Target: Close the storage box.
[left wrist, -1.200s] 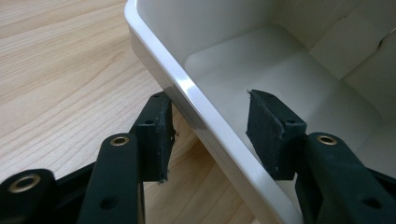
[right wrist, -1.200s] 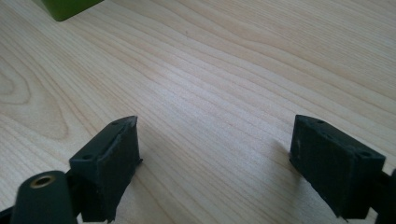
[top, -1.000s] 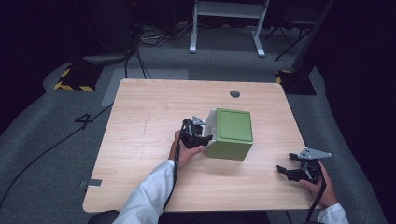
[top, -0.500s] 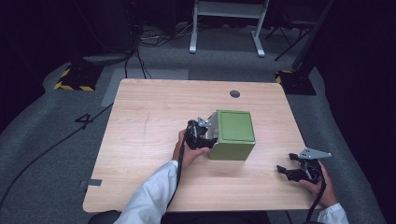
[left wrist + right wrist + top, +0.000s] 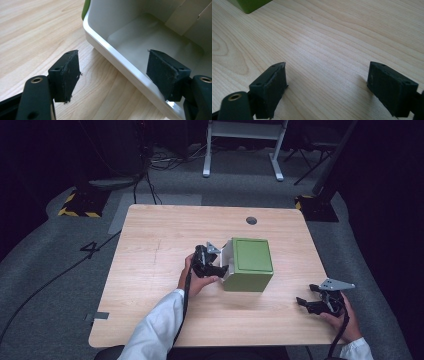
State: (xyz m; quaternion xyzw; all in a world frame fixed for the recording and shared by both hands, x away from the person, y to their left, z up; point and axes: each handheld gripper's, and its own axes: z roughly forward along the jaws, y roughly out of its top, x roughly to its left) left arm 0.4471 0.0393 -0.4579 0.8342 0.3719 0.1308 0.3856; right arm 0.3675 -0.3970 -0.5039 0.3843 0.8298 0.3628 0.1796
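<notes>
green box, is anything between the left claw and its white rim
Nothing visible. The left claw, its jaws just opened, straddles the white rim of the green box lying on its side, with no pad pressing on it.

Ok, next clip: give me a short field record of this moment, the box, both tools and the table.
object: green box with white inside, lying on its side, open mouth toward the left tool
left tool: at the box's open side, jaws apart and just been opening; white rim runs between them, pads not pressing it
right tool: open, over bare wood near the table's right front, apart from the box
surface: light wooden table
box contents: nothing visible inside
</notes>
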